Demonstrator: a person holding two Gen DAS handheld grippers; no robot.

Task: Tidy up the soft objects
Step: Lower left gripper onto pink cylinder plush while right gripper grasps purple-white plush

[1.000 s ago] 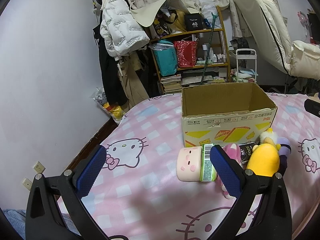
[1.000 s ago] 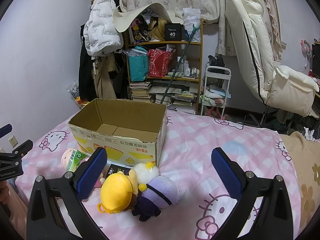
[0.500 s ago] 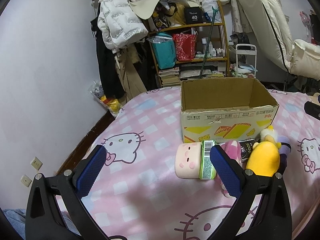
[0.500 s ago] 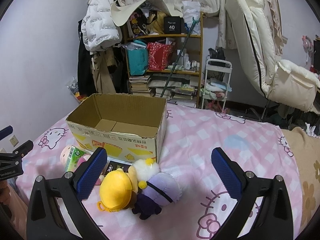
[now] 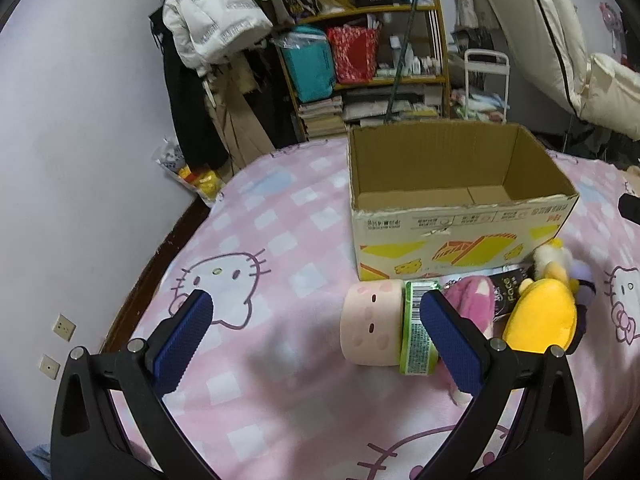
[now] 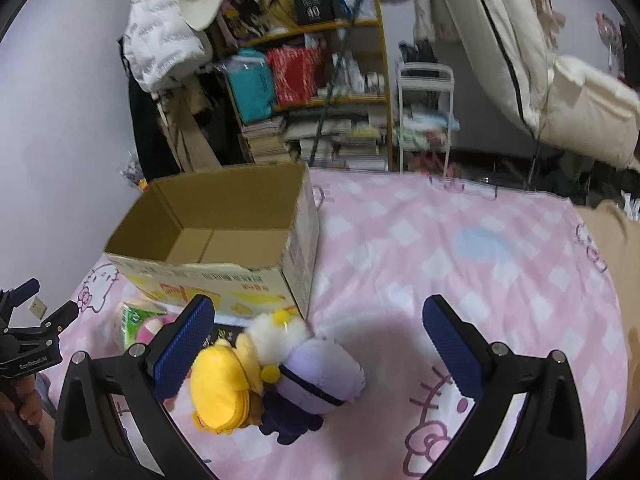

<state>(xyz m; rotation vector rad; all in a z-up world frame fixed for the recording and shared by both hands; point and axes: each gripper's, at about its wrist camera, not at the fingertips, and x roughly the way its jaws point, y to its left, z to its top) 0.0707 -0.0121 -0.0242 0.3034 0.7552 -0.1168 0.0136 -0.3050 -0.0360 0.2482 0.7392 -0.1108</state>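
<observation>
On the bed (image 6: 460, 248), just before the empty box (image 6: 224, 240), the plush doll (image 6: 280, 376) looks light and squashy, best pinched at its round purple body by the right gripper (image 6: 318, 344), whose fingers stand spread and empty.

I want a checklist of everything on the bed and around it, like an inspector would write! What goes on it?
Surface: pink cat-print bedsheet, covering the bed.
Job's things: open cardboard box, nothing seen inside; in front of it a pink cylinder plush, a green packet, a pink plush, a yellow plush and a purple plush.
Clutter: a black packet lying among the toys.
Grippers: left gripper open, empty, above the sheet; right gripper open, empty, above the yellow and purple plushes.
Cables: nothing seen.
Surroundings: crowded shelf, white puffer jacket, cream chair.
</observation>
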